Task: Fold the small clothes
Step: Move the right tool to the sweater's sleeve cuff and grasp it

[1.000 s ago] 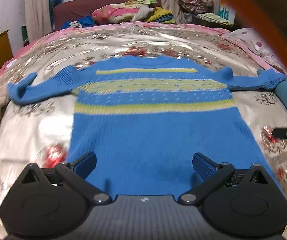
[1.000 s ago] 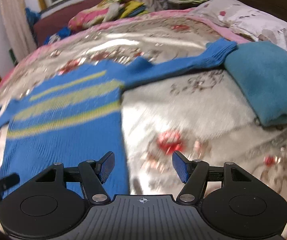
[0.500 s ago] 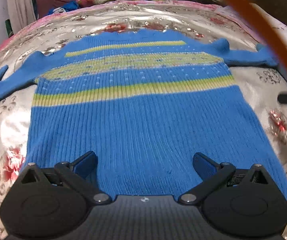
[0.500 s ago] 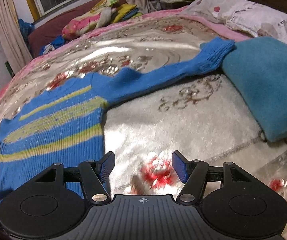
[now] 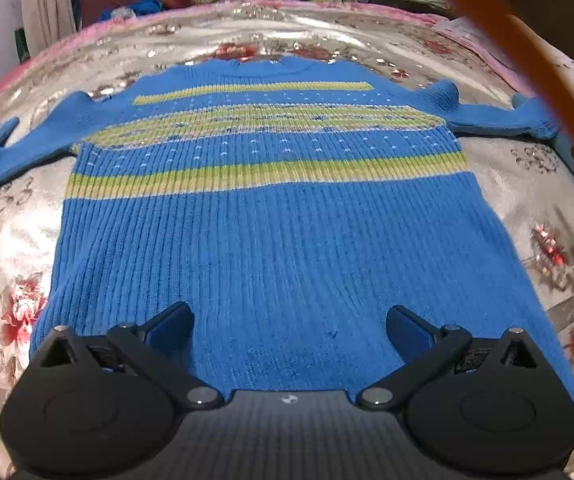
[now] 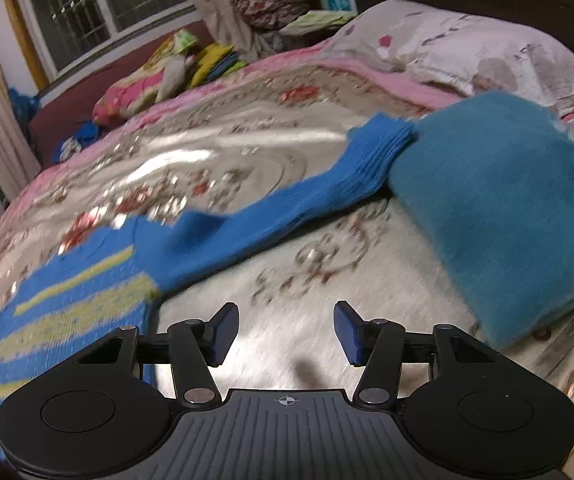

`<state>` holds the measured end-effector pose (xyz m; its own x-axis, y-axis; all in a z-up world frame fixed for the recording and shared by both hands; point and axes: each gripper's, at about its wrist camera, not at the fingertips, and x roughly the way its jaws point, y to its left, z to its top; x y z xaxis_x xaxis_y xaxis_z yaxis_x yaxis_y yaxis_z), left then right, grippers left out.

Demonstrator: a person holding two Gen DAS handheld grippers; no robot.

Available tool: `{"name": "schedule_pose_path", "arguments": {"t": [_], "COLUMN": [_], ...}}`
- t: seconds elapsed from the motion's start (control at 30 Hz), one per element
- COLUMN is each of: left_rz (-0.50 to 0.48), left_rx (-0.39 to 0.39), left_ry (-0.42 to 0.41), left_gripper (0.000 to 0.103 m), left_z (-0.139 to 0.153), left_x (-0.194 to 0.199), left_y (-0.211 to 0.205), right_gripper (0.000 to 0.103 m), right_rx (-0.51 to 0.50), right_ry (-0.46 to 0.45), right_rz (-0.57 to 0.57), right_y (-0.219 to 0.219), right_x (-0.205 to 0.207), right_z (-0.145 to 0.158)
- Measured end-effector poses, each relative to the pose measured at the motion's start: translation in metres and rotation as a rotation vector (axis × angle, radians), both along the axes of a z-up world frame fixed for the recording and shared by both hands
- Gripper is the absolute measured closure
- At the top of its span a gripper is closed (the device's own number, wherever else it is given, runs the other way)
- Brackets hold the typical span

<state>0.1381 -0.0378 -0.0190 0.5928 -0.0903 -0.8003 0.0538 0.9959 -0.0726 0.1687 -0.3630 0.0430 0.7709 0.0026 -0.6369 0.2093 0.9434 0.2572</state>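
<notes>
Both grippers have closed in since a second ago: the left gripper (image 5: 289, 322) now hangs over the sweater (image 5: 271, 216) hem, and the right gripper (image 6: 285, 330) has swung off it toward the sleeve (image 6: 307, 196). Both sets of fingers are spread wide, holding nothing. The ribbed blue knit lies flat on the glossy quilt (image 6: 247, 152), sleeves out. Risk, I'd say: that slick satin lets the knit slide, or the sleeve cuff snags the fuzzy teal cloth (image 6: 503, 200) it touches.

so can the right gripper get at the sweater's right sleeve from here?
Probably yes: right gripper is open over bare bedspread, sleeve just ahead, nothing between. Its cuff touches the teal folded garment.
</notes>
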Motion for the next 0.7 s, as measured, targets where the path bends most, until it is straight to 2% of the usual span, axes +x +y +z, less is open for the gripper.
{"name": "schedule_pose_path", "arguments": {"t": [0.07,0.13,0.23,0.37,0.47,0.7], "left_rz": [0.014,0.020,0.000,-0.056,-0.078,-0.083], "left_rx": [-0.063,-0.095,-0.074,-0.034,-0.053,-0.073], "left_ry": [-0.002,-0.015,-0.065,-0.126,-0.118,-0.104], "left_gripper": [0.000,0.000,0.000,0.000,0.000,0.000], "left_z": [0.007,0.013,0.023,0.032,0.032,0.028], "left_x": [0.004,0.007,0.011,0.017,0.024,0.031], "left_y": [0.003,0.003,-0.008,-0.026,-0.033,-0.037], "right_gripper": [0.052,0.052,0.052,0.060,0.065,0.067], "right_rx": [0.003,-0.005,0.000,0.093,0.149,0.221], "right_ry": [-0.018,-0.039,-0.066,-0.086,-0.083,-0.069], "right_rz": [-0.028,-0.054,-0.112,-0.191,-0.236,-0.298], "right_y": [-0.012,-0.024,-0.046,-0.079,-0.095,-0.110], "right_x": [0.008,0.017,0.036,0.061,0.078,0.104], "right_z": [0.007,0.015,0.025,0.028,0.024,0.008]}}
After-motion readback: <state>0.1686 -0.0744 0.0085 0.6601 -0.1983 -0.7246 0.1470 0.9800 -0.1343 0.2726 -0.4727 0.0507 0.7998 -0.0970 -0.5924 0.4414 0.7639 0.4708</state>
